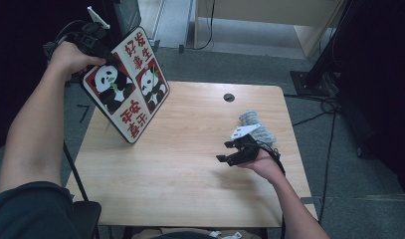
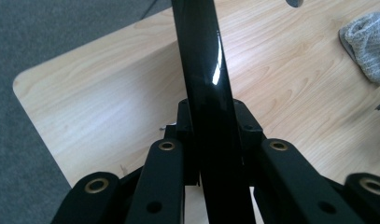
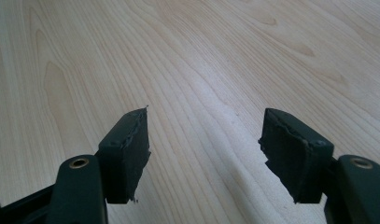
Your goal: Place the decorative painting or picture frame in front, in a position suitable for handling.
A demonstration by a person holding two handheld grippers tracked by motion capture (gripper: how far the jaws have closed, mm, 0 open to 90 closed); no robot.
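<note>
Stretching across the middle of the high view, the surface point(image 1: 180, 164) is a pale wood-grain top with rounded corners and a small round cable hole point(image 1: 229, 97) near its far edge. Grey carpet point(image 1: 309, 124) lies around it, a light wooden cabinet point(image 1: 289, 12) stands at the back of the room, dark stands rise at the right, and black cables trail over the floor there.

The left gripper point(image 1: 93, 42) is raised above the surface's far left corner and clamps the top edge of the panda board point(image 1: 125, 84), a rounded rectangular panel with two panda pictures and red characters. The board hangs tilted in the air, its lower end over the left part of the surface, not touching it as far as the high view shows. The right gripper point(image 1: 230, 154) sits low over the right half of the surface, its jaws standing wide apart with nothing between them. Just behind it lies a grey cloth point(image 1: 254, 127).

From the left gripper view, the board appears edge-on as a glossy black strip point(image 2: 204, 70) pinched between the jaws, with the surface's rounded corner and the cloth point(image 2: 367, 44) beneath; the printed face is seen from the high view instead. From the right gripper view, the worn dark pads point(image 3: 127, 149) show bare wood grain between them.
</note>
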